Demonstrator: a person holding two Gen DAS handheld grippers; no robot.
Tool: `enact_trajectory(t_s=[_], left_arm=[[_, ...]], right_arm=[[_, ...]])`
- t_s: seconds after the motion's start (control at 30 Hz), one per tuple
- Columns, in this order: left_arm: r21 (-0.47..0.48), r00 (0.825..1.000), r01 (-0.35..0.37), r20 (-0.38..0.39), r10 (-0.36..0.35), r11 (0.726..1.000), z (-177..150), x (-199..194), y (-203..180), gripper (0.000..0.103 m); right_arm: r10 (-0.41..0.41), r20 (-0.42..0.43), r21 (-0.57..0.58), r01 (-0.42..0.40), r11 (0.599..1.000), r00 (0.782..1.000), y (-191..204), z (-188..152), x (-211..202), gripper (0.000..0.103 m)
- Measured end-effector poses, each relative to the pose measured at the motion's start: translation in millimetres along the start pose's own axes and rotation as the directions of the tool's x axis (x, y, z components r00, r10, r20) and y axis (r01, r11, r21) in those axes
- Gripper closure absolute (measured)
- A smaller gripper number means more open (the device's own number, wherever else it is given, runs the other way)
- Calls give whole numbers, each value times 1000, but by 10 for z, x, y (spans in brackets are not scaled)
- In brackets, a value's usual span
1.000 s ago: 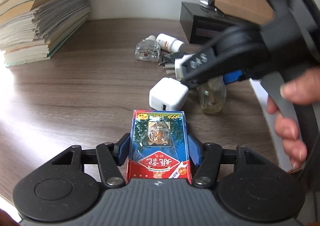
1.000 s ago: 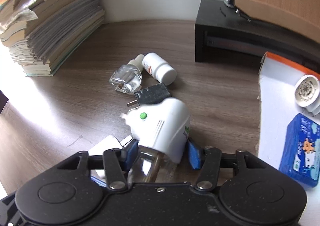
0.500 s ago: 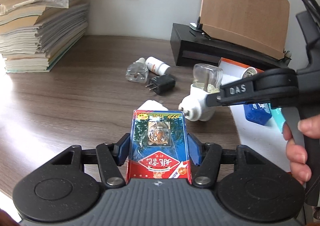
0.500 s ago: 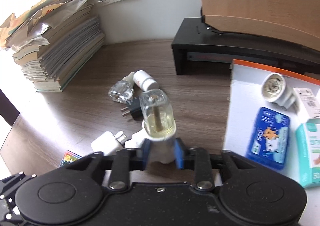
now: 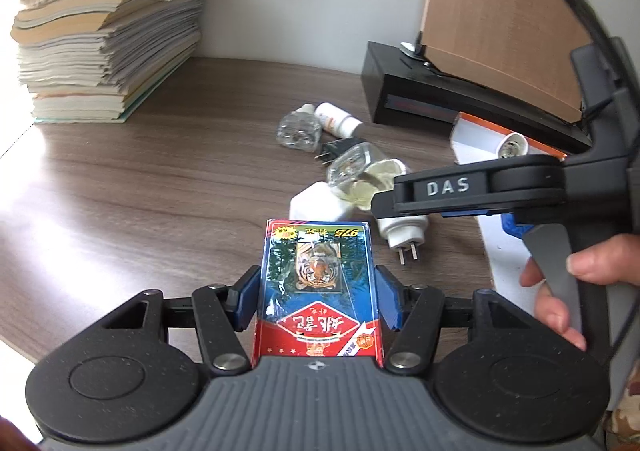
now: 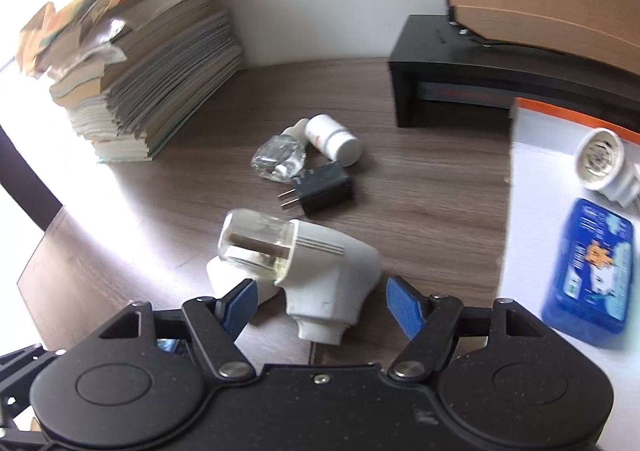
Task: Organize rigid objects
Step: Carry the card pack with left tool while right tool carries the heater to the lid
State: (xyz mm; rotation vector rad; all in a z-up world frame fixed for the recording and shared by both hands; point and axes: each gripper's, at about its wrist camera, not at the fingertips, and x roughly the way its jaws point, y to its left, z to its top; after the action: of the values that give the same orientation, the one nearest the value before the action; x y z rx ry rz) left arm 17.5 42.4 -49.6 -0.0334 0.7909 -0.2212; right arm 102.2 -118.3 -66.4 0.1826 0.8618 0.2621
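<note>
My left gripper [image 5: 318, 293] is shut on a red and blue card box [image 5: 318, 275] with a tiger picture, held just above the wooden desk [image 5: 140, 191]. My right gripper [image 6: 320, 301] hovers over a white plug-in repellent heater [image 6: 332, 275] with a clear liquid bottle [image 6: 256, 241]. Its jaws are opening, and the blue pads [image 6: 402, 305] stand apart from the heater on both sides. The heater lies tipped with its bottle against a white charger cube [image 6: 224, 271]. In the left wrist view the heater [image 5: 400, 229] shows its prongs below the right gripper's finger.
A black plug adapter [image 6: 324, 189], a clear bottle [image 6: 280, 157] and a white pill bottle [image 6: 334, 137] lie mid-desk. On the right, a white tray [image 6: 532, 179] holds a blue pack [image 6: 588, 263] and a white round plug device [image 6: 600, 155]. Stacked books [image 6: 152, 75] stand left, a black stand [image 6: 440, 63] behind.
The right gripper, shut on the upright heater half a second ago, has opened, and the heater has tipped over to the left. The left gripper still grips the card box.
</note>
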Motion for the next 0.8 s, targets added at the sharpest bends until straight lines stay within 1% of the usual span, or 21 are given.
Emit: enact_trajectory(t_s=[0.1, 0.17, 0.2, 0.27, 0.4, 0.57, 0.7, 0.8], left_arm=[[-7, 1000, -7, 3, 7, 1000, 3, -11, 30, 43], [-16, 1000, -8, 6, 8, 1000, 11, -14, 46, 43], [-18, 1000, -10, 8, 10, 1000, 16, -11, 46, 43], [-22, 1000, -12, 11, 12, 1000, 20, -11, 47, 43], [-23, 1000, -11, 22, 11, 1000, 41, -23, 27, 43], [-1, 999, 17, 44, -17, 1000, 109, -73, -78, 43], [30, 996, 58, 61, -59, 998, 164, -131, -259, 43], [61, 992, 101, 71, -105, 993, 188, -174, -438, 43]], right_arm=[[-24, -33, -43, 22, 999, 999, 33, 22, 172, 19], [-6, -41, -50, 4, 999, 999, 7, 25, 256, 25], [0, -41, -38, -1, 999, 999, -19, 23, 279, 28], [15, -17, -20, -15, 1000, 1000, -60, 6, 276, 28], [26, 0, 0, -26, 1000, 1000, -99, -32, 189, 28], [6, 68, 37, -9, 999, 998, -189, -25, -168, 28], [-84, 129, 60, 77, 995, 988, -288, -34, -589, 28], [-154, 161, 117, 136, 984, 975, -447, -107, -924, 28]])
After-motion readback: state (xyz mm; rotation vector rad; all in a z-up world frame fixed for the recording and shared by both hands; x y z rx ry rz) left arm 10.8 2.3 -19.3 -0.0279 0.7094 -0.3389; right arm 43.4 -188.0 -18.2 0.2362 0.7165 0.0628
